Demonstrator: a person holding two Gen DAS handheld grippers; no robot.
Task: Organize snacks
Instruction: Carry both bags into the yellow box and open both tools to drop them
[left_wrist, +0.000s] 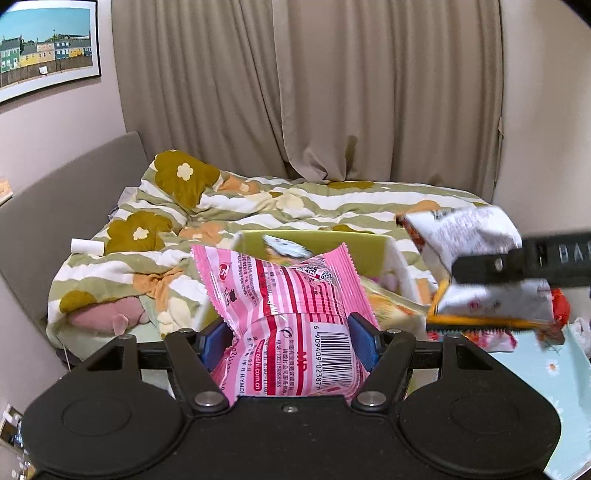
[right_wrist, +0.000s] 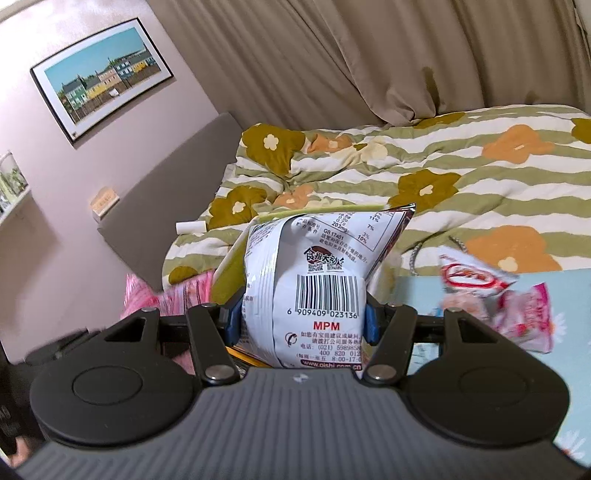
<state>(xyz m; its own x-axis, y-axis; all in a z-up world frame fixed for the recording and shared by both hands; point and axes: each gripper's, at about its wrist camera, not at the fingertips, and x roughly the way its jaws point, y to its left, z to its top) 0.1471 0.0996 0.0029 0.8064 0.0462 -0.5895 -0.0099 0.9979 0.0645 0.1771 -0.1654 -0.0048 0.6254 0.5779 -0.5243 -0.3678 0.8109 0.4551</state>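
My left gripper (left_wrist: 291, 339) is shut on a pink striped snack bag (left_wrist: 288, 295), held up in front of a green-and-white box (left_wrist: 373, 251). My right gripper (right_wrist: 301, 321) is shut on a white snack bag (right_wrist: 314, 273) with a barcode, also held over the box (right_wrist: 229, 273). In the left wrist view the right gripper's finger (left_wrist: 517, 264) and its white bag (left_wrist: 476, 236) show at the right, blurred. The pink bag (right_wrist: 173, 295) shows at the left of the right wrist view. The box holds other snack packets (left_wrist: 391, 306).
A bed with a flowered striped quilt (left_wrist: 295, 199) lies behind the box. Loose snack packets (right_wrist: 498, 295) lie on a light blue flowered cloth (right_wrist: 561, 369) at the right. A grey headboard (left_wrist: 55, 214), beige curtains and a framed picture are behind.
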